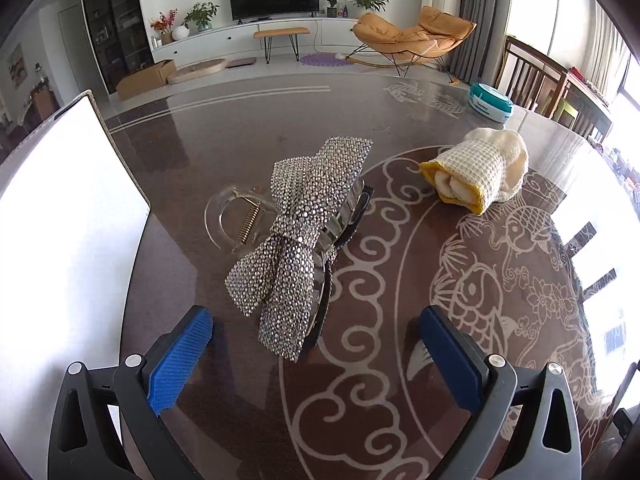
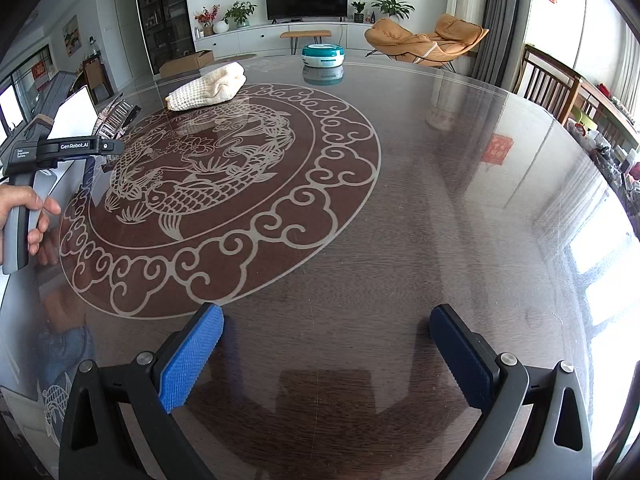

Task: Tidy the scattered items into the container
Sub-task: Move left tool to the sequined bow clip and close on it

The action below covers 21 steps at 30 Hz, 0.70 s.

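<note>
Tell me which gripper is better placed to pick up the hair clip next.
Left. The open left gripper already faces the hair clip, which lies just ahead between its fingers. The right gripper is open over bare table.

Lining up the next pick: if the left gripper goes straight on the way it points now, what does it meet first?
Most likely the rhinestone bow hair clip, lying on the table just ahead of the open left gripper. Its near end sits roughly between the fingers; exact depth is hard to judge through the fisheye.

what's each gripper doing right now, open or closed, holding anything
Left gripper: open, empty, the rhinestone-covered silver bow hair clip lying just ahead of it.
Right gripper: open, empty, above the dark glass-topped table.
</note>
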Tool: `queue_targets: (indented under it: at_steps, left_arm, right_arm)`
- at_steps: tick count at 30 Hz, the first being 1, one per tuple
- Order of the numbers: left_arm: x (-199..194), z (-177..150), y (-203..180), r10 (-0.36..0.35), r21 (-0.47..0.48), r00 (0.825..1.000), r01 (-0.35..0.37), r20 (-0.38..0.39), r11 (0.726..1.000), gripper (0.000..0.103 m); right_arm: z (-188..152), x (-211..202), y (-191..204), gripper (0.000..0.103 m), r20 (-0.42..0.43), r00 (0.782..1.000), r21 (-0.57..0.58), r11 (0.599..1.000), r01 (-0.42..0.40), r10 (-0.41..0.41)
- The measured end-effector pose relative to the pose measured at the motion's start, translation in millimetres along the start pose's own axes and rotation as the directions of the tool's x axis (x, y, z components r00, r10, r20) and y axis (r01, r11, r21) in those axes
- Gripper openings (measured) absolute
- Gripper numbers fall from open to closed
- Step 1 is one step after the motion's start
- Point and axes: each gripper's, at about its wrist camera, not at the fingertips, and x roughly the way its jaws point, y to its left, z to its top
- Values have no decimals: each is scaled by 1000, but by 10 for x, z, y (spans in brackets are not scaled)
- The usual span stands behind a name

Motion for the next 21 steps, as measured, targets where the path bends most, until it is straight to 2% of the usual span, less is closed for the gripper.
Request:
queue_targets:
  at_steps: [21]
  left_arm:
    - [334, 486, -19, 27, -39, 1000, -27, 5, 999, 103]
  right_arm:
    - [2, 3, 2, 103, 0, 1000, 0, 1000, 0, 0]
